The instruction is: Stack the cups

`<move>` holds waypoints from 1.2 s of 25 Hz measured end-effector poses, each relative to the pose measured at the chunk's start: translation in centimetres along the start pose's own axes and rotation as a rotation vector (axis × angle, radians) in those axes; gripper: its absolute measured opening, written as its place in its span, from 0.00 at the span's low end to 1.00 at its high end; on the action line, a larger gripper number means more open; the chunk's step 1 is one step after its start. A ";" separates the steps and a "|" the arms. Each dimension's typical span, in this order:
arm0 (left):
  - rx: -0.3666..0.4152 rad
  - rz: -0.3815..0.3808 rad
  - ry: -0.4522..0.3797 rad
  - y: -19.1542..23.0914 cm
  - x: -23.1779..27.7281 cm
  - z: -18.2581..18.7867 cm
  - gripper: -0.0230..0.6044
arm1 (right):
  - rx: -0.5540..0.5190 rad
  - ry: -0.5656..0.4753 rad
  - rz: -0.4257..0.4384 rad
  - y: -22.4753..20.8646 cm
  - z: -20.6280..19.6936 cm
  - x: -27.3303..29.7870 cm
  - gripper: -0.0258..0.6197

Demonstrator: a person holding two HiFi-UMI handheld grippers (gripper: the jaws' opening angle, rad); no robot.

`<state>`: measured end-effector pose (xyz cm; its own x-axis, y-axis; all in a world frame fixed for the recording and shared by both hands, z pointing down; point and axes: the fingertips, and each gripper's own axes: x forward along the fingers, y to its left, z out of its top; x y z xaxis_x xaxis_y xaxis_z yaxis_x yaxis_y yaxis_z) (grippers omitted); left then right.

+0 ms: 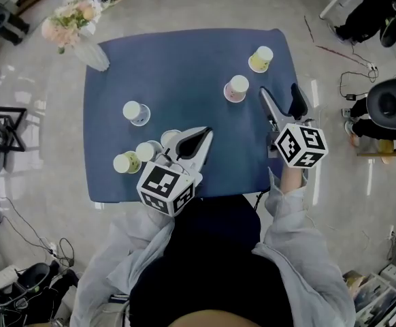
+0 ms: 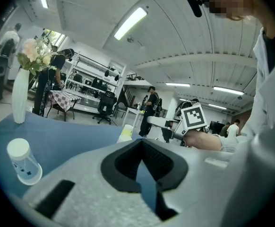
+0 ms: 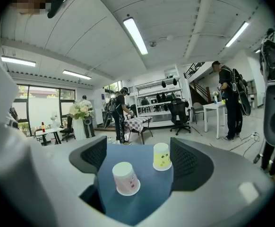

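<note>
Several paper cups stand on the blue table (image 1: 184, 67). A pink cup (image 1: 237, 88) (image 3: 126, 178) and a yellow cup (image 1: 260, 58) (image 3: 161, 156) stand upside down at the far right. They lie just ahead of my right gripper (image 1: 279, 90) (image 3: 140, 155), which is open and holds nothing. A white cup with blue print (image 1: 136, 112) (image 2: 23, 161) stands alone at the left. Three more cups (image 1: 146, 151) cluster at the near left, beside my left gripper (image 1: 203, 133) (image 2: 141, 143). Its jaws meet at the tips with nothing between them.
A white vase of flowers (image 1: 89, 52) (image 2: 20, 96) stands on the table's far left corner. Chairs, cables and a black stool (image 1: 394, 104) surround the table on the floor. People and office furniture fill the room behind.
</note>
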<state>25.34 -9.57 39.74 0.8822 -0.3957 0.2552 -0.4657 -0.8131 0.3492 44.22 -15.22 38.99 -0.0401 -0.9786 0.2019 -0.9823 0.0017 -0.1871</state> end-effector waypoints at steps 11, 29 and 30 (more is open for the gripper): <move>-0.056 0.080 0.022 2.4 6.2 0.7 0.03 | 0.002 0.009 0.029 -3.9 0.9 8.9 0.69; -0.127 0.202 0.086 6.2 10.7 -1.5 0.03 | -0.052 0.140 0.054 -8.0 -6.6 18.1 0.65; -0.130 0.210 0.087 6.3 10.7 -1.6 0.03 | -0.051 0.145 0.054 -8.1 -6.9 18.4 0.62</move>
<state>31.73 -18.27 46.10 0.7584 -0.5073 0.4092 -0.6482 -0.6530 0.3917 50.17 -31.79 50.80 -0.1157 -0.9368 0.3301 -0.9859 0.0678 -0.1533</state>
